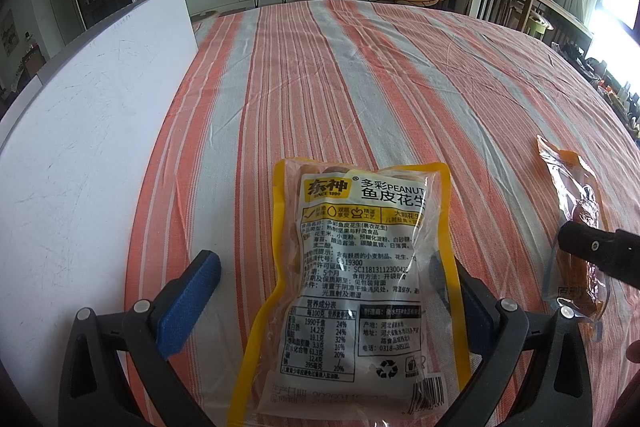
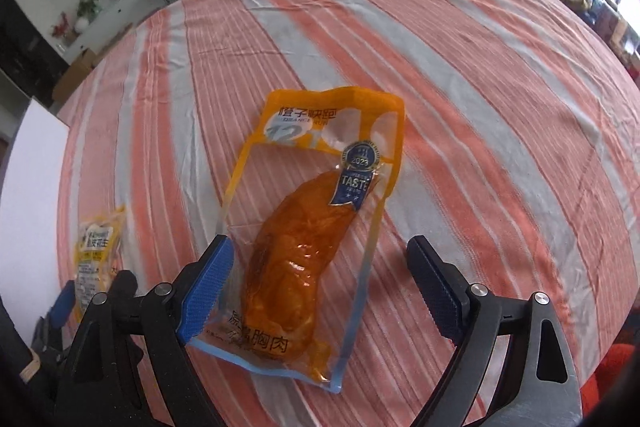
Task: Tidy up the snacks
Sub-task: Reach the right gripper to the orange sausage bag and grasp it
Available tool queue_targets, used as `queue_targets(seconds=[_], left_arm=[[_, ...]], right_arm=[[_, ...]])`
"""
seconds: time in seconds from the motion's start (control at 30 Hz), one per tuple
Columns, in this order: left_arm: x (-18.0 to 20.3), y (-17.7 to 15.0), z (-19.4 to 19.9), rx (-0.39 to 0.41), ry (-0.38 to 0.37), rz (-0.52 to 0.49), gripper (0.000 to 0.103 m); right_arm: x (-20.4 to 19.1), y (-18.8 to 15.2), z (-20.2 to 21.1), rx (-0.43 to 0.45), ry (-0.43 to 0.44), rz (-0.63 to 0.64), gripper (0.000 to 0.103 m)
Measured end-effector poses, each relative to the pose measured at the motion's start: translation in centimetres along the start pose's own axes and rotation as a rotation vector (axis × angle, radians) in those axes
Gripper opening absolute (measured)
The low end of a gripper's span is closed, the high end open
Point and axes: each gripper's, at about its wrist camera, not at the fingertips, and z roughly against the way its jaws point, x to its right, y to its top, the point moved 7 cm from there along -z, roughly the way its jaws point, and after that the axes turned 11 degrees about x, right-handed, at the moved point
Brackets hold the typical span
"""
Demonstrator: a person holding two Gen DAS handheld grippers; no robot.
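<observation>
Striped orange-and-grey cloth (image 1: 360, 75) covers the table. Left gripper (image 1: 324, 279) is spread wide around a yellow-bordered peanut packet (image 1: 356, 267) reading "PEANUT", "SINCE 1990", lying near the table's near edge. Right gripper (image 2: 320, 279) is likewise released, straddling an orange chicken-breast pouch (image 2: 308, 227) marked "ORANGE RUN", "TASTE", "2023". A white board (image 1: 80, 147) lies at the left edge.

peanut bag (image 1: 356, 283): yellow border, clear middle, black print | chicken pouch (image 2: 308, 231): orange, blue trim | cloth (image 1: 360, 75): orange-white stripes | board (image 1: 80, 131): plain white
</observation>
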Motion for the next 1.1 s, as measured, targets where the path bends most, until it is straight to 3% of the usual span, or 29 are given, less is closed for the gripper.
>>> queue_targets(seconds=[0.17, 0.37, 0.57, 0.63, 0.7, 0.83, 0.9, 0.97, 1.03, 1.1], left_arm=[[0.0, 0.0, 0.0, 0.000, 0.000, 0.000, 0.103], [0.0, 0.0, 0.0, 0.000, 0.000, -0.001, 0.103], [0.0, 0.0, 0.0, 0.001, 0.001, -0.001, 0.103], [0.0, 0.0, 0.0, 0.001, 0.001, -0.001, 0.103], [0.0, 0.0, 0.0, 0.001, 0.000, -0.001, 0.103], [0.0, -0.1, 0.0, -0.003, -0.005, 0.000, 0.103], [0.1, -0.1, 0.2, -0.022, -0.027, -0.011, 0.103], [0.1, -0.2, 0.5, -0.028, -0.042, -0.020, 0.097], [0.2, -0.1, 1.4, -0.004, -0.052, -0.018, 0.071], [0.3, -0.1, 2.0, -0.011, -0.096, 0.005, 0.062]], right_arm=[[-0.4, -0.2, -0.5, 0.001, -0.063, 0.115, 0.092], [-0.7, -0.5, -0.3, 0.077, -0.035, 0.173, 0.095], [-0.6, -0.4, -0.2, 0.099, 0.019, 0.232, 0.090], [-0.5, -0.5, 0.1, 0.095, 0.026, 0.236, 0.084], [-0.4, -0.5, 0.5, 0.098, 0.033, 0.236, 0.065], [0.0, -0.2, 0.9, 0.077, 0.075, 0.216, 0.055], [0.8, 0.0, 1.2, 0.057, 0.126, 0.155, 0.045], [2.1, 0.1, 1.5, 0.030, 0.207, 0.043, 0.038], [3.6, -0.1, 1.8, 0.005, 0.260, -0.052, 0.036], [4.8, -0.3, 2.4, 0.004, 0.326, -0.126, 0.036]])
